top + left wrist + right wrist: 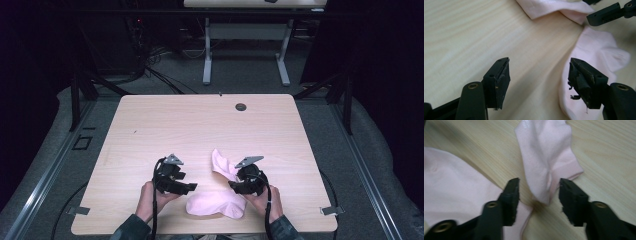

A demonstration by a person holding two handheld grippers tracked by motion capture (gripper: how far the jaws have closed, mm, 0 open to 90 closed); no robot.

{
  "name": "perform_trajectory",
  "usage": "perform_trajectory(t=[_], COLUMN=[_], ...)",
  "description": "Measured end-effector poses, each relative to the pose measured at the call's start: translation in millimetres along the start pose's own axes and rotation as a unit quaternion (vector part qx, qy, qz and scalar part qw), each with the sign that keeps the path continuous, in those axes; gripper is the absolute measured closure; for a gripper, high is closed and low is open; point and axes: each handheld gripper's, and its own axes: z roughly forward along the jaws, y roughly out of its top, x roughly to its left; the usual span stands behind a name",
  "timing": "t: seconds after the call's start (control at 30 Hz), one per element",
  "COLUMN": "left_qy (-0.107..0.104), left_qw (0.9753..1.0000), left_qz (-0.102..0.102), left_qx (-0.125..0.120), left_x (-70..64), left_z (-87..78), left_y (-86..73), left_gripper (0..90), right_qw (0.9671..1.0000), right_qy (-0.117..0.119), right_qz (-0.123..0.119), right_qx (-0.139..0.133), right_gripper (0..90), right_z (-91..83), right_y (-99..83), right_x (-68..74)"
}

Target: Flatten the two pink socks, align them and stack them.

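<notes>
— Where is the high view?
— Up above the near side, looking forward and down at the whole tabletop (200, 125).
— And the two gripper views?
— Very close, low over the wood. Both see the pink sock (599, 50) (546, 152), and so does the high view (222, 165).

On the table (150, 125), one sock (215, 204) lies at your near edge, between your left gripper (192, 187) and right gripper (232, 184). The other sock (222, 165) lies just beyond it, left of your right gripper.
</notes>
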Motion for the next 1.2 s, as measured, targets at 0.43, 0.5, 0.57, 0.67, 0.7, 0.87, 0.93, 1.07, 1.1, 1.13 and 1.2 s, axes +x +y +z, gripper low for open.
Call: perform_trajectory(t=[0.43,0.5,0.57,0.67,0.7,0.87,0.93,1.07,1.1,1.13,1.2], left_qy=[0.026,0.032,0.045,0.07,0.07,0.093,0.092,0.093,0.09,0.091,0.09], left_qw=[0.9977,0.9975,0.9971,0.9959,0.9959,0.9949,0.9949,0.9934,0.9935,0.9928,0.9927], left_qz=[0.062,0.063,0.061,0.053,0.053,0.035,0.032,0.056,0.061,0.069,0.072], left_qx=[0.003,-0.001,-0.012,-0.023,-0.023,-0.019,-0.028,-0.037,-0.036,-0.036,-0.035], left_x=[-17.4,-22.6,-27.4,-30.5,-30.5,-25.3,-22.0,-22.3,-22.6,-23.4,-23.2], left_z=[49.9,55.3,59.6,67.7,67.7,72.7,71.5,68.9,68.3,68.7,68.0], left_y=[42.7,45.3,47.1,51.6,51.6,51.7,51.2,53.8,54.5,55.4,55.6], left_gripper=[33.9,34.3,34.7,36.6,38.3,57.4,67.4,84.7,87.7,88.8,89.3], right_qw=[0.9987,0.9986,0.9984,0.9984,0.9984,0.9982,0.9982,0.9982,0.9983,0.9984,0.9984], right_qy=[0.024,0.026,0.032,0.033,0.033,0.04,0.043,0.043,0.044,0.042,0.039], right_qz=[0.026,0.025,0.024,0.018,0.018,0.011,0.009,-0.001,-0.004,-0.009,-0.015], right_qx=[-0.037,-0.038,-0.039,-0.041,-0.041,-0.043,-0.041,-0.041,-0.037,-0.037,-0.038], right_gripper=[85.9,85.9,85.9,86.0,86.0,86.1,86.1,86.2,86.2,86.2,86.2], right_z=[-21.8,-23.6,-24.1,-24.5,-24.5,-27.9,-30.2,-32.9,-34.0,-34.8,-35.6], right_y=[15.3,17.9,20.5,24.2,24.2,27.3,27.3,26.8,27.1,27.1,26.9], right_x=[-19.9,-19.3,-15.9,-11.7,-11.7,-11.8,-12.7,-14.3,-14.3,-14.0,-14.1])
